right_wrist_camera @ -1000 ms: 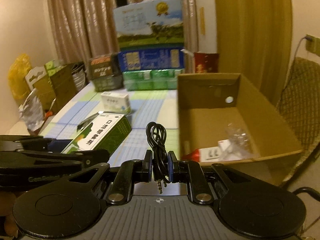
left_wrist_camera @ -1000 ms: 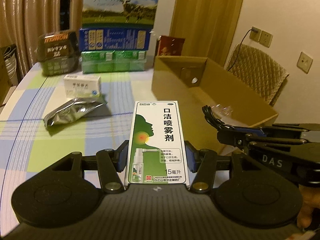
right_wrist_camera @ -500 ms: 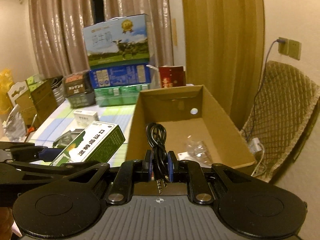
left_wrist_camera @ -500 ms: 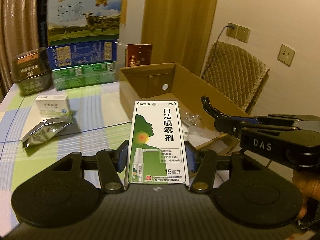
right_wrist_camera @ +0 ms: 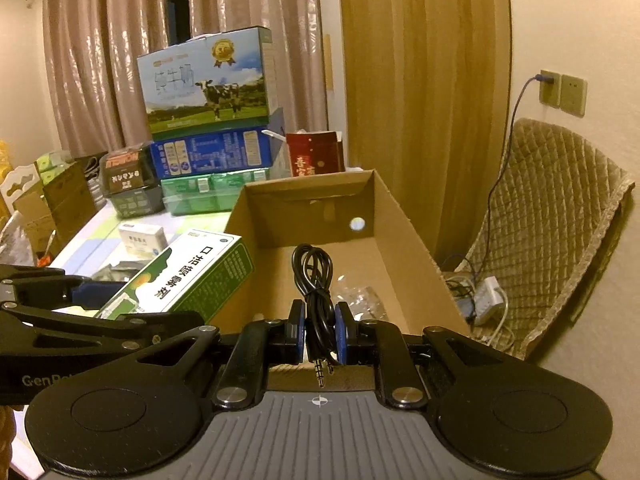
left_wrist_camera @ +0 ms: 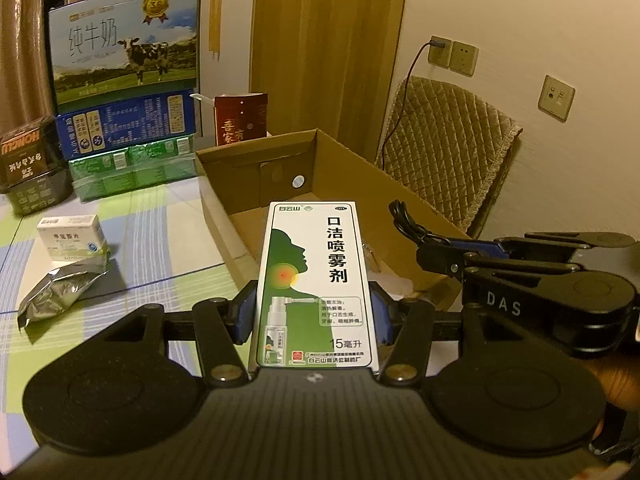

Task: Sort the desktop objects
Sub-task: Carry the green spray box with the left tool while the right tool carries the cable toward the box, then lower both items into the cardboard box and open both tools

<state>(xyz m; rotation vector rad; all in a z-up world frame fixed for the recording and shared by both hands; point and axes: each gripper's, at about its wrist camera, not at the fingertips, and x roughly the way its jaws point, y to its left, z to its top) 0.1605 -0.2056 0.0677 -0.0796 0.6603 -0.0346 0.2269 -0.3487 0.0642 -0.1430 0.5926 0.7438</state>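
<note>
You held the throat-spray box (left_wrist_camera: 318,280) clamped in your left gripper (left_wrist_camera: 316,316) and the coiled audio cable (right_wrist_camera: 314,280) pinched in your right gripper (right_wrist_camera: 319,334), both poised over the cardboard box (right_wrist_camera: 404,240), seemingly ready for release.

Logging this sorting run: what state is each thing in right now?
Left gripper: shut on spray box.
Spray box: held flat, over the carton's near edge.
Right gripper: shut on cable.
Cable: coiled, held, plugs pointing back.
Carton: open, clear bag inside.
Foil pouch: lying on table.
</note>
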